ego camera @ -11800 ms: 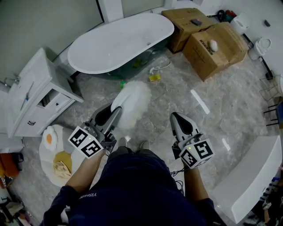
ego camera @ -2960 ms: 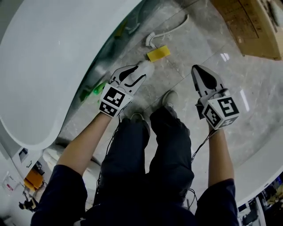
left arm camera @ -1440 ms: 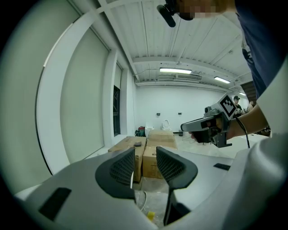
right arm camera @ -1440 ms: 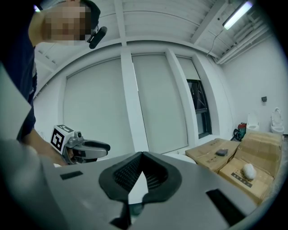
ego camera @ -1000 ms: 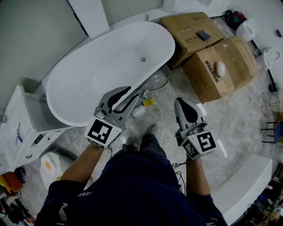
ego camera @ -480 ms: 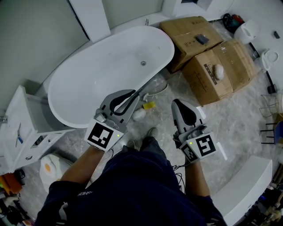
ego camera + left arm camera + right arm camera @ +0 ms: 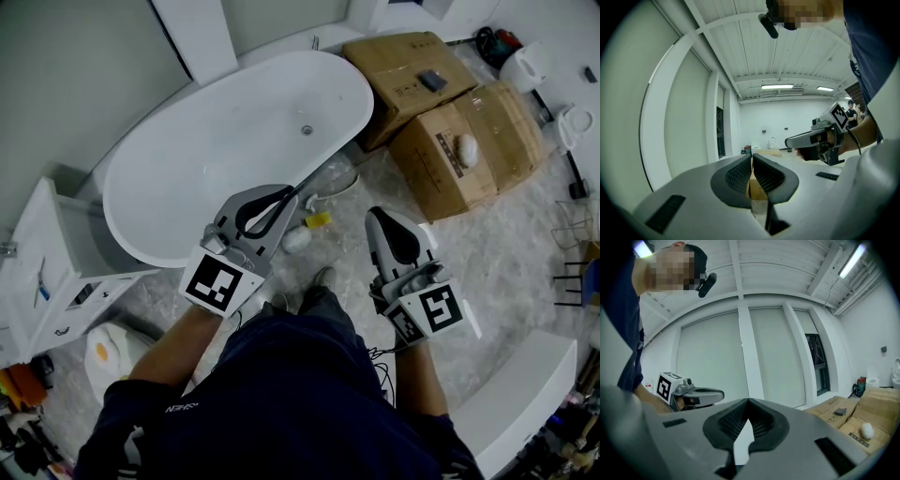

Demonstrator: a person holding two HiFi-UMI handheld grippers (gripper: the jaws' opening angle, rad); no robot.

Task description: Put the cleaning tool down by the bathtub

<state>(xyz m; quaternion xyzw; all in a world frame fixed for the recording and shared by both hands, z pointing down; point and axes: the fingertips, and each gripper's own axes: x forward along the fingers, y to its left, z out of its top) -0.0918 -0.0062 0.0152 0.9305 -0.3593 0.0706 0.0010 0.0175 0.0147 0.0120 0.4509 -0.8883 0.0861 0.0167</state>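
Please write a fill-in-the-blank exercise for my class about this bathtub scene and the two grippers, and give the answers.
1. The white fluffy cleaning tool lies on the ____ beside the bathtub.
2. The left gripper has its jaws ____, with nothing between them.
3. Two ____ boxes stand past the bathtub's far end.
4. The right gripper holds ____.

Missing words: floor; shut; cardboard; nothing

The left forearm point(image 7: 175, 345) and right forearm point(image 7: 418, 378) reach forward, bare below dark sleeves point(image 7: 127, 427). The left claw point(image 7: 291, 191), at centre frame, has its jaws pressed together on nothing. The right claw point(image 7: 375, 216), right of centre, is likewise closed and empty.
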